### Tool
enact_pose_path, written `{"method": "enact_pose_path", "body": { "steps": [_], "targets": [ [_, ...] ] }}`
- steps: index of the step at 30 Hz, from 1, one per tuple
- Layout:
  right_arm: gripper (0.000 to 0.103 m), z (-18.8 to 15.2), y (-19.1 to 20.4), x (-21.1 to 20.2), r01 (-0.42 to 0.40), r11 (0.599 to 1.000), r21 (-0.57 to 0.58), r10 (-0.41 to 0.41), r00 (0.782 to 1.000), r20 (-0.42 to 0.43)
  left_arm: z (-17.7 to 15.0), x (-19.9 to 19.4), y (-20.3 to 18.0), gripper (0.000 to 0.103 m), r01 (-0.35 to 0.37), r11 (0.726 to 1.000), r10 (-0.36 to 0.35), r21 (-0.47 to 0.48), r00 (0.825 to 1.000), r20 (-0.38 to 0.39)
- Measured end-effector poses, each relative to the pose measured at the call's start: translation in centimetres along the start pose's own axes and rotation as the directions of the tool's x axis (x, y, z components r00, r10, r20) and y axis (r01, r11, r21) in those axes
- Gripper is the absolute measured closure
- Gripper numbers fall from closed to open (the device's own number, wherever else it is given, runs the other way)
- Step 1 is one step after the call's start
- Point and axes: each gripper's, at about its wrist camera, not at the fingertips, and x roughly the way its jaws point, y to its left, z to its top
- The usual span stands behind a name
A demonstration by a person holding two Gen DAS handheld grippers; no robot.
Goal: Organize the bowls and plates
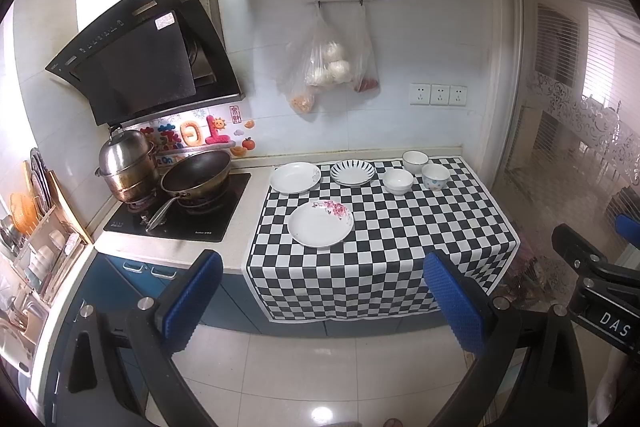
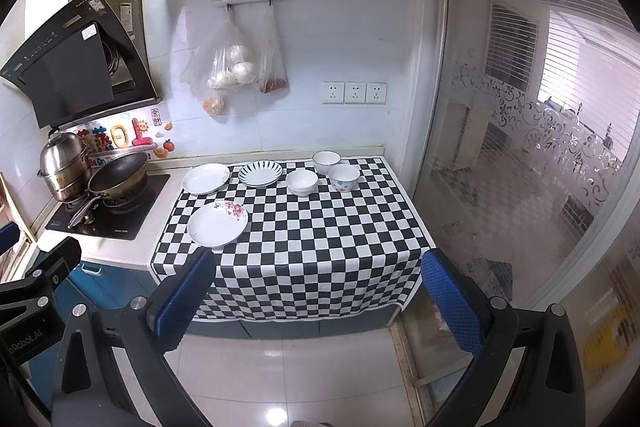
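Both jaws of the left hand-held gripper [image 1: 324,301] stand wide apart at the bottom of the left wrist frame, released and grasping nothing, held over the floor tiles short of the table [image 1: 256,183]. Its twin, the right hand-held gripper [image 2: 318,301], is likewise spread and empty at the bottom of the right wrist frame (its black body also shows at the right edge of the left wrist frame).

On the table, a black-and-white checkered cloth [image 1: 400,239] fills the middle of the frame and hangs over the front edge. Near the centre sits a white plate with pink flowers [image 1: 321,223], alone and closest to the camera. Behind it, along the back of the cloth, run a plain white plate [image 1: 295,177] at the cloth's left edge, a striped plate [image 1: 353,172] just beside it, and then three bowls: a white bowl [image 1: 398,181], a rimmed white bowl [image 1: 415,161] farther back, and a patterned bowl [image 1: 435,176] rightmost. All stand upright and unstacked.

At mid-left, a wok [image 1: 196,175] and a steel steamer pot [image 1: 127,165] sit on the stove [image 1: 212,223]. Plastic bags [image 1: 328,67] hang on the wall above.
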Motion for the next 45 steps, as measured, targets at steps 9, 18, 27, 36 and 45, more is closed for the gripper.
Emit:
{"method": "enact_pose_path", "body": {
  "steps": [9,18,27,36,45],
  "targets": [
    [0.000,0.1,0.3,0.3,0.008,1.000,-0.004,-0.008,1.000,-0.006,-0.1,0.3,0.0,0.000,0.001,1.000,-0.001,0.001,1.000,-0.002],
    [0.000,0.3,0.5,0.7,0.010,1.000,-0.007,-0.010,1.000,-0.012,-0.4,0.9,0.0,0.000,0.001,1.000,-0.001,-0.001,1.000,-0.004],
    [0.000,0.5,0.6,0.7,0.012,1.000,-0.004,-0.012,1.000,-0.010,-0.4,1.0,0.3,0.000,0.000,1.000,0.000,-0.002,1.000,0.000],
    [0.000,0.5,0.6,0.7,0.010,1.000,-0.004,-0.010,1.000,-0.013,-0.2,0.9,0.4,0.000,0.003,1.000,-0.003,-0.003,1.000,-0.001],
    [0.000,0.7,0.6,0.8,0.008,1.000,-0.004,-0.008,1.000,-0.015,0.0,0.8,0.7,0.000,0.004,1.000,-0.004,-0.005,1.000,-0.003]
  ]
}}
